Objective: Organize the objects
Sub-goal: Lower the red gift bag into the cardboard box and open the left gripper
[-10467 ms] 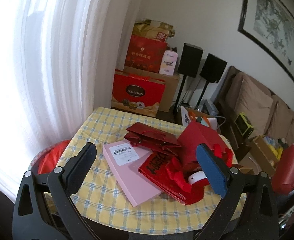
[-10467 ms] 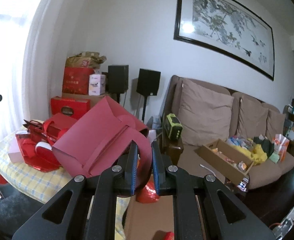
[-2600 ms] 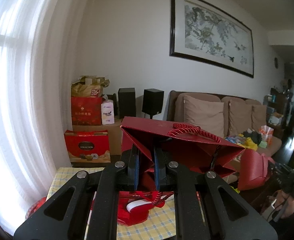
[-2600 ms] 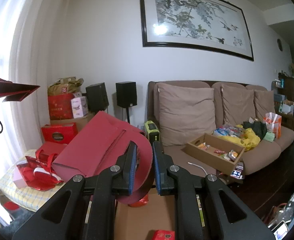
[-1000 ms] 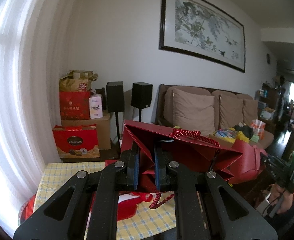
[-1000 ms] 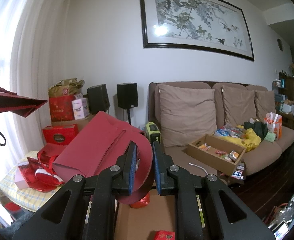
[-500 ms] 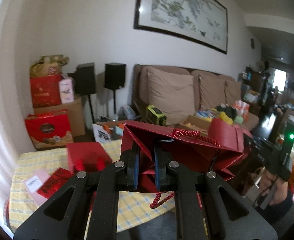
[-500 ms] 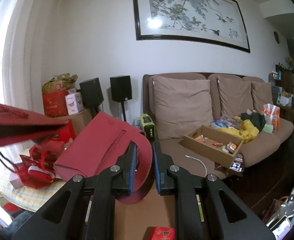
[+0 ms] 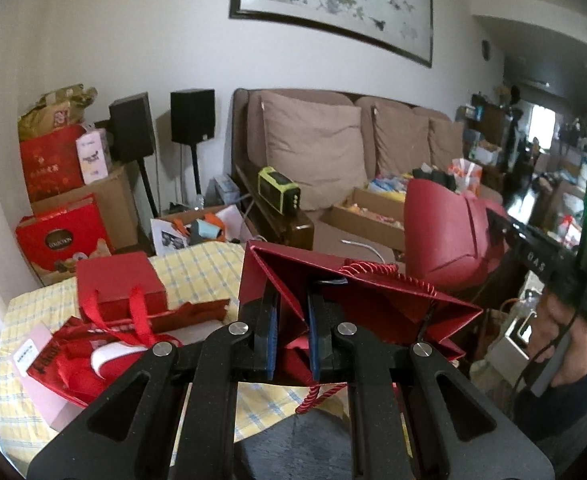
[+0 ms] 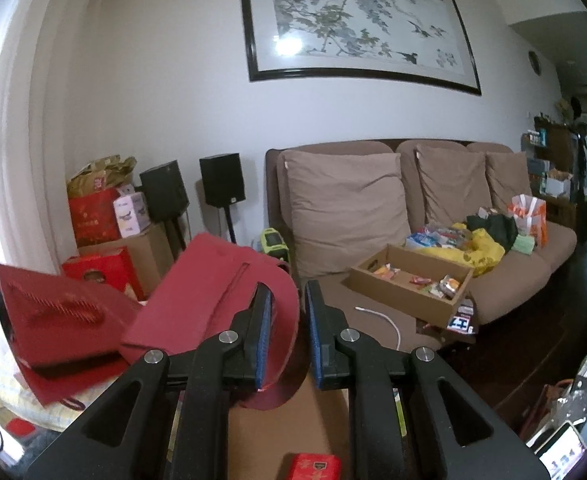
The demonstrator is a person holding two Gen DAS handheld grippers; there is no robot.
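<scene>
My left gripper (image 9: 291, 336) is shut on the folded side of a dark red paper gift bag (image 9: 357, 300) with red rope handles, held over the near edge of the yellow checked table (image 9: 197, 264). My right gripper (image 10: 289, 332) is shut on the curved flap of a large flat red bag (image 10: 213, 296). That bag (image 9: 441, 232) shows to the right in the left wrist view, with a hand (image 9: 565, 332) on the gripper's grip. The rope-handled bag (image 10: 61, 320) hangs just left of the flat one, close to touching it.
On the table lie a red box with ribbon handles (image 9: 117, 284), a glossy red bag (image 9: 77, 360) and a pink box (image 9: 33, 368). A brown sofa (image 10: 453, 208) carries a cardboard tray of snacks (image 10: 409, 280). Below my right gripper a cardboard box (image 10: 285, 420) holds a small red box (image 10: 313, 466).
My left gripper has swung right and down with the rope-handled bag, away from the window and toward the flat red bag. The right gripper has barely shifted.
</scene>
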